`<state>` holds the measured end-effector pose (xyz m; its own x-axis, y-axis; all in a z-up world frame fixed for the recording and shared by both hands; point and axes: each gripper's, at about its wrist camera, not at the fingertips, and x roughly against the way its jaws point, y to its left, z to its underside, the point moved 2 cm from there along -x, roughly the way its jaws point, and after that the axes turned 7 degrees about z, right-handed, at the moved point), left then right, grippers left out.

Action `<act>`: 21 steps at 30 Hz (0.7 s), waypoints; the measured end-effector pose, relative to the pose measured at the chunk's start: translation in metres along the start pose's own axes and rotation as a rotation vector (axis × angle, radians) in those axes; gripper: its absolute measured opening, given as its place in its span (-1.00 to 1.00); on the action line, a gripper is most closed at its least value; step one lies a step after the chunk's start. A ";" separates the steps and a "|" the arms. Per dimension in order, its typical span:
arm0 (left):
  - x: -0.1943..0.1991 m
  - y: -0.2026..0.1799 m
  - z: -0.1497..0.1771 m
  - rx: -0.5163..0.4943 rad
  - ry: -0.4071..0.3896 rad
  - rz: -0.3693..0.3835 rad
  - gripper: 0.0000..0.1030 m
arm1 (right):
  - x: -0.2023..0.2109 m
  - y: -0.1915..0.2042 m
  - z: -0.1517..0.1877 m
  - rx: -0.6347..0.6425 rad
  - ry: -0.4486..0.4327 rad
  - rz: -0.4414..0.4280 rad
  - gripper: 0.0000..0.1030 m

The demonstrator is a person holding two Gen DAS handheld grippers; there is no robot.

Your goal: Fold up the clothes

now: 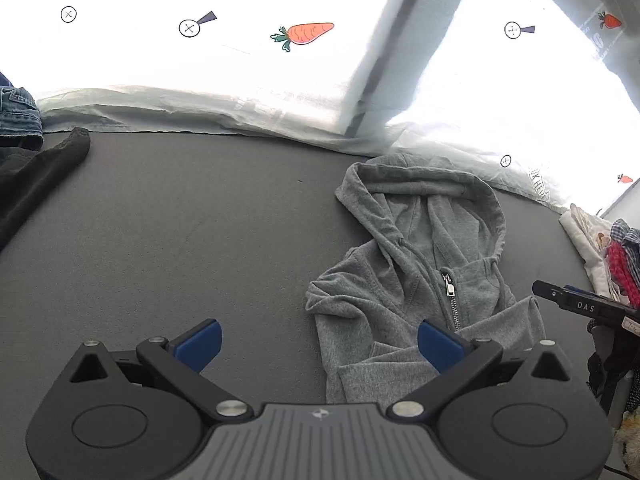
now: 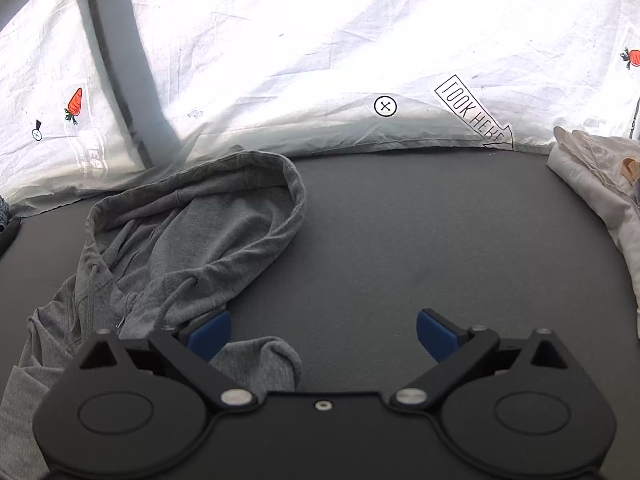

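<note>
Both of my grippers hang over the dark grey mat [image 1: 180, 220] with their blue pads spread wide and nothing between them. My left gripper [image 1: 318, 342] hovers at the near left edge of the grey zip hoodie [image 1: 420, 272]; its right pad [image 1: 438, 344] sits over the hoodie's lower front, beside the zipper [image 1: 450, 292], while its left pad [image 1: 200, 344] is over bare mat. My right gripper [image 2: 324, 334] is on the other side of the garment: its left pad [image 2: 210, 334] is just at the fabric below the hood [image 2: 208, 216], though I cannot tell whether it touches, and its right pad [image 2: 436, 334] is over bare mat.

The hoodie lies crumpled and unfolded on the mat, hood open toward the far edge, where a white sheet [image 2: 320, 60] printed with carrots, crossed circles and a "LOOK HERE" arrow hangs as a backdrop. A drawstring [image 2: 176, 296] trails down from the hood's rim.

In the left wrist view, a dark garment [image 1: 36, 180] and some denim [image 1: 18, 116] lie at the far left of the mat. A pile of pale folded cloth [image 2: 592, 192] sits at the right edge, with checked and red fabric [image 1: 622, 260] beside it.
</note>
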<state>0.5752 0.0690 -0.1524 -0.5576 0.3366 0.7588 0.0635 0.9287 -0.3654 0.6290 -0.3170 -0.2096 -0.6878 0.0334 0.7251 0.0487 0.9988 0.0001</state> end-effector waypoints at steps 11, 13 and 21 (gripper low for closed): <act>-0.116 -0.023 -0.068 -0.143 -0.065 -0.149 0.99 | -0.076 0.020 -0.049 0.044 -0.039 0.068 0.98; -0.137 -0.031 -0.078 -0.187 -0.060 -0.155 0.99 | -0.085 0.021 -0.058 0.070 -0.050 0.093 0.98; -0.163 -0.041 -0.101 -0.235 -0.079 -0.207 0.97 | -0.114 0.016 -0.077 0.140 -0.048 0.223 0.98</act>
<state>0.7471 -0.0079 -0.2070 -0.6403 0.1323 0.7567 0.1266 0.9898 -0.0660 0.7640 -0.3072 -0.2388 -0.7050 0.2514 0.6632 0.1044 0.9617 -0.2535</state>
